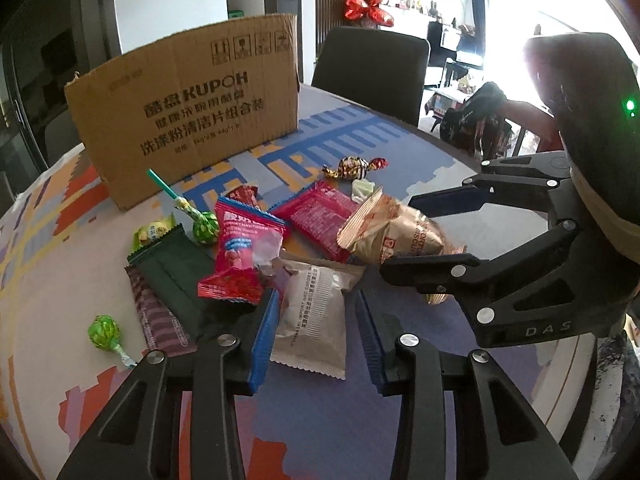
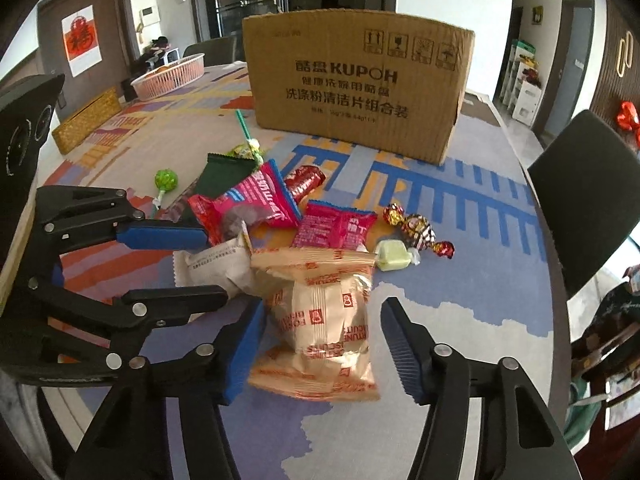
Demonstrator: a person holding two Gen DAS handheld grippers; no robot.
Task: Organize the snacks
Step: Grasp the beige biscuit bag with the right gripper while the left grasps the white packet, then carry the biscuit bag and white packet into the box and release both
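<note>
right wrist: both hand-held grippers (image 2: 324,344) agape around crinkly foil packets (image 2: 324,320)

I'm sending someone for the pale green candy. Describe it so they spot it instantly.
Start at the cardboard box and come forward to the snack pile's right edge. The pale green candy lies beside the gold-and-red foil sweet: small, squarish, clear-wrapped, the only plain one.

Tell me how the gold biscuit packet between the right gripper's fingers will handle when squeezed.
The gold biscuit packet looks puffed and crinkled, so it will probably give before the right gripper bites. Its glossy film may slip. The biscuits inside could crack under a hard pinch.
</note>
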